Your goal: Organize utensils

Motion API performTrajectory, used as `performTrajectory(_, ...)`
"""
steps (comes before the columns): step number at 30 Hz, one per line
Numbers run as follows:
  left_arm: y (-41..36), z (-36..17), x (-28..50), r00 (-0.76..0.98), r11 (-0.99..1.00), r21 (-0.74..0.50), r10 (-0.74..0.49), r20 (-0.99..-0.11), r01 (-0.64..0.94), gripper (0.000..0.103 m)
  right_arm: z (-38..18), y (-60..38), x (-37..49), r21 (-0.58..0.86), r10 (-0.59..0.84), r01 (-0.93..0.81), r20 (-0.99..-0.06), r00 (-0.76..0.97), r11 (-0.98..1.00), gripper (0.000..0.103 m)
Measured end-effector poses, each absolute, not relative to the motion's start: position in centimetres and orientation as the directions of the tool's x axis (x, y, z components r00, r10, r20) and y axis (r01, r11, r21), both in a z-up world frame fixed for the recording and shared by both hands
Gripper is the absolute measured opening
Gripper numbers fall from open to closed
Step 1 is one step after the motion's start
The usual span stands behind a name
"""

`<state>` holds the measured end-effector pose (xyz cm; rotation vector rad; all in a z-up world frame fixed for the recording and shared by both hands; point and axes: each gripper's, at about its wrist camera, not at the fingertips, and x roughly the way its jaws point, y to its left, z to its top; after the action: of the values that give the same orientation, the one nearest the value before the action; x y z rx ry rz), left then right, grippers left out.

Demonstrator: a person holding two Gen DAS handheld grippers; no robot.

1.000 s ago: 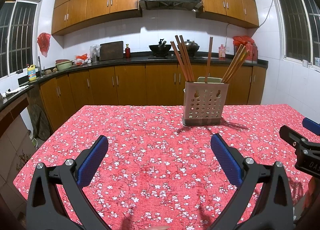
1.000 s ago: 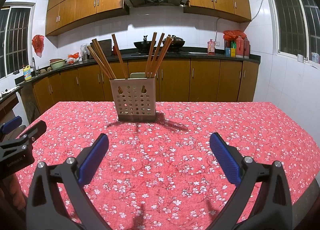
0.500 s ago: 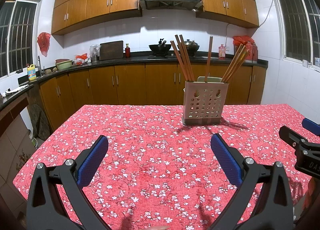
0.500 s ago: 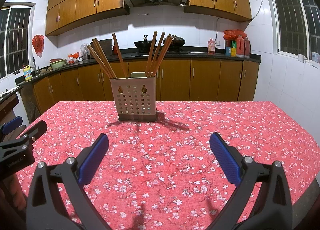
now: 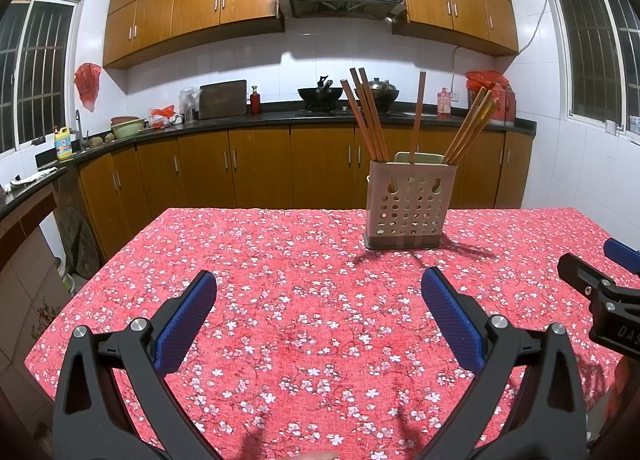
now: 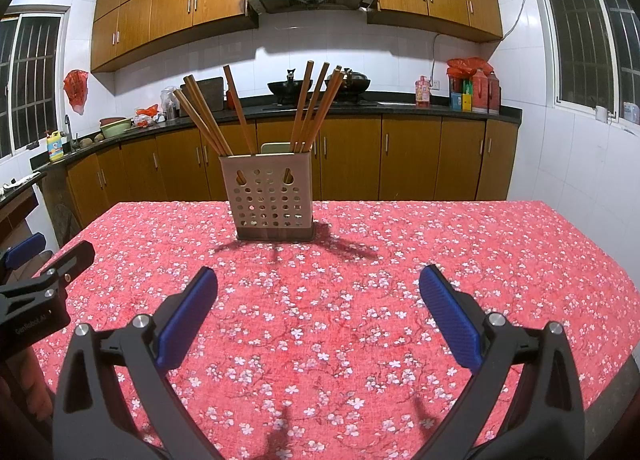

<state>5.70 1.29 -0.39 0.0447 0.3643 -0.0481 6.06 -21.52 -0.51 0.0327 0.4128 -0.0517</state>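
Observation:
A beige perforated utensil holder (image 5: 408, 206) (image 6: 272, 196) stands upright at the far side of the table with several wooden chopsticks (image 5: 370, 116) (image 6: 312, 104) leaning out of its top. My left gripper (image 5: 320, 304) is open and empty, hovering over the cloth well short of the holder. My right gripper (image 6: 318, 300) is open and empty too, at about the same distance. Each gripper shows at the edge of the other's view: the right gripper in the left wrist view (image 5: 596, 292), the left gripper in the right wrist view (image 6: 44, 280).
The table carries a red floral cloth (image 5: 304, 260) (image 6: 420, 240). Its left edge (image 5: 92, 280) and right edge (image 6: 616, 272) drop off to the floor. Wooden cabinets and a dark counter (image 5: 248, 124) with pots and bottles run behind the table.

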Motion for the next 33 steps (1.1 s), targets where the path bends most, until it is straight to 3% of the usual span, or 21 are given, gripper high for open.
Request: performTrajectory(33,1.12,-0.78,5.65,0.933,0.999,0.029,-0.029,-0.36,0.042,0.101,-0.73,-21.26,5.97,0.024,-0.041,0.056,-0.405,0.913,0.998,0.099)
